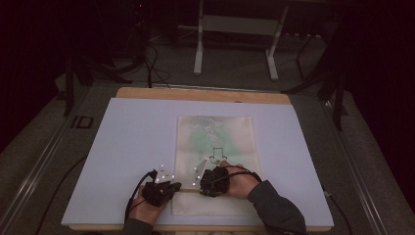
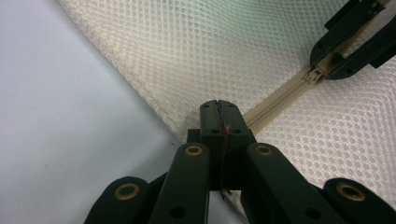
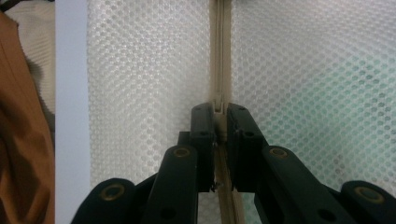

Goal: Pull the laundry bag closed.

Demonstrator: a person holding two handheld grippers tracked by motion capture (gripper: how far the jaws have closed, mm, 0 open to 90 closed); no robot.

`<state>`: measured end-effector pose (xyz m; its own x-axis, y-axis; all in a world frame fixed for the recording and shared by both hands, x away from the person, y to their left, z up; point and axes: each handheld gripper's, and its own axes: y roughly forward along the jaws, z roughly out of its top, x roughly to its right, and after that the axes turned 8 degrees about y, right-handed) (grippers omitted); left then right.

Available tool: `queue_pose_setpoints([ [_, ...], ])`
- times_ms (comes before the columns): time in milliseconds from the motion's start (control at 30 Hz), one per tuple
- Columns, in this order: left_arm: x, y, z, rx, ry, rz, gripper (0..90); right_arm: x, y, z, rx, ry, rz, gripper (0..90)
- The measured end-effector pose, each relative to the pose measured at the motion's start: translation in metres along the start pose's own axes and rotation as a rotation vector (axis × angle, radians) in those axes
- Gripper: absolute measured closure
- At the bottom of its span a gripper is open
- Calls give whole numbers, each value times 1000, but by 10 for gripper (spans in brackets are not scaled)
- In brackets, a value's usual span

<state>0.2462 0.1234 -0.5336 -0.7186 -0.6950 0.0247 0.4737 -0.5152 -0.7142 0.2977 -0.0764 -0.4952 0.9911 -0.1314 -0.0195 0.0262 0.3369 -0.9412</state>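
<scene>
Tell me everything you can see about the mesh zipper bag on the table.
The mesh bag is a flat, cream-white honeycomb-net pouch lying on the white board, with something green showing faintly through it. A beige zipper crosses its near end. The right gripper pinches the zipper's slider; the left gripper is clamped on the bag's edge at the zipper's end.
</scene>
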Motion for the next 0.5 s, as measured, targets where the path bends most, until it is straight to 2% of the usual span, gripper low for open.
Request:
queue_pose_setpoints([
  [500, 0, 0, 0, -3, 4, -1, 893, 0, -1, -5, 0, -1, -1, 823],
])
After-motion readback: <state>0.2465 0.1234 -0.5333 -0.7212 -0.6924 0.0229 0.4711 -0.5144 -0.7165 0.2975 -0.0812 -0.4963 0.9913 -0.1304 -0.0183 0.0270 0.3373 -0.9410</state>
